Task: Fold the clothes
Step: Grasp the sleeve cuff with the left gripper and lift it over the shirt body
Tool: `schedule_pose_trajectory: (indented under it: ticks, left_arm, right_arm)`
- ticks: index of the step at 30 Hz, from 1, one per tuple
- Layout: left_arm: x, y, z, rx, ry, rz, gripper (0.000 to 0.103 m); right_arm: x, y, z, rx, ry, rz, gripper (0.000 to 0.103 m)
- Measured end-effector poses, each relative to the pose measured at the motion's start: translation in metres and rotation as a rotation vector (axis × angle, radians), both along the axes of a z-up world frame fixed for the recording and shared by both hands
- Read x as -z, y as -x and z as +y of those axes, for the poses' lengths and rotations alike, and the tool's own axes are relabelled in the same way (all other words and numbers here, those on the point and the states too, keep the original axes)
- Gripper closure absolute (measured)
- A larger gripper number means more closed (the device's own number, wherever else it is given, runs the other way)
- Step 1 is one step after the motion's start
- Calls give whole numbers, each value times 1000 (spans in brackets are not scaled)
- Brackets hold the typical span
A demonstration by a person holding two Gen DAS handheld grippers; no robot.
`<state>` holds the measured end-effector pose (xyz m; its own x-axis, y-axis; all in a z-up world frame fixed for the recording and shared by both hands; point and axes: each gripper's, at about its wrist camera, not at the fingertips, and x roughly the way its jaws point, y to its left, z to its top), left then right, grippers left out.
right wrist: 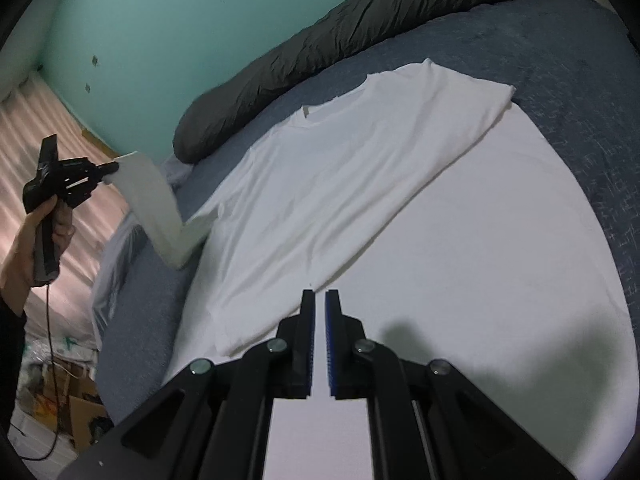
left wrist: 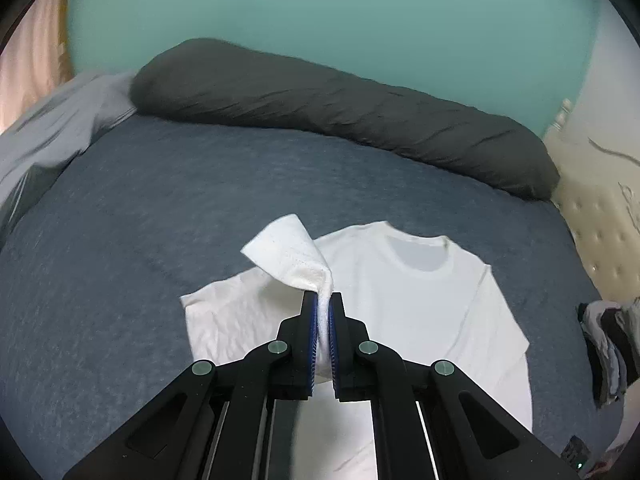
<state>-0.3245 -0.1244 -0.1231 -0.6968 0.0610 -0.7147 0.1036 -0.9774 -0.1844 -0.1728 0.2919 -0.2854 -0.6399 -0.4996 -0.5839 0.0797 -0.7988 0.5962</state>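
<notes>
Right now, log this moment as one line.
left hand-held gripper: shut on sleeve, lifted | right hand-held gripper: shut, empty | white shirt: flat on bed

White T-shirt [left wrist: 420, 300]: soft matt knit cloth, ribbed at neck; sleeve [left wrist: 288, 256] shows a rougher, nubbly inner face w/ a stitched hem. Bed cover [left wrist: 160, 200]: blue-grey cloth, matt, heathered, slightly fuzzy. Long pillow [left wrist: 320, 112]: dark grey woven cloth, creased, faint sheen. Left gripper [left wrist: 323, 300] & right gripper [right wrist: 316, 294]: black matt plastic, blue ridged rubbery pads, shiny round metal pins at joints. Wall [left wrist: 320, 8]: teal paint, smooth, matt. Headboard [left wrist: 600, 216]: cream, tufted, padded look.
</notes>
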Motion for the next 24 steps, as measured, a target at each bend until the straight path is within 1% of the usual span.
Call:
schedule_pose_trajectory:
  ticks: [4, 7, 9, 11, 12, 17, 20, 22, 24]
  left_arm:
    - [-15, 13, 56, 82, 39, 18, 98]
    - [-21, 19, 97, 138, 28, 25, 98]
    - [-18, 24, 123, 176, 11, 15, 98]
    - [-11, 27, 154, 219, -6, -2, 98]
    - [-7, 29, 171, 243, -13, -10, 98]
    - [17, 21, 243, 372, -5, -44, 98]
    - [43, 7, 279, 453, 21, -79, 98]
    - [67, -2, 298, 501, 49, -109, 98]
    - [88, -7, 308, 519, 59, -138, 98]
  right_arm:
    - [0, 1, 17, 13, 40, 3, 98]
    - [2, 2, 35, 54, 84, -5, 98]
    - [1, 0, 43, 88, 58, -4, 98]
    - [-5, 0, 49, 114, 9, 10, 98]
    - [-9, -1, 52, 120, -9, 19, 98]
    - [-18, -6, 74, 161, 7, 46, 98]
    - [-19, -7, 89, 192, 24, 42, 99]
    - [-18, -6, 96, 208, 31, 34, 99]
    - [-17, -4, 101, 223, 27, 27, 99]
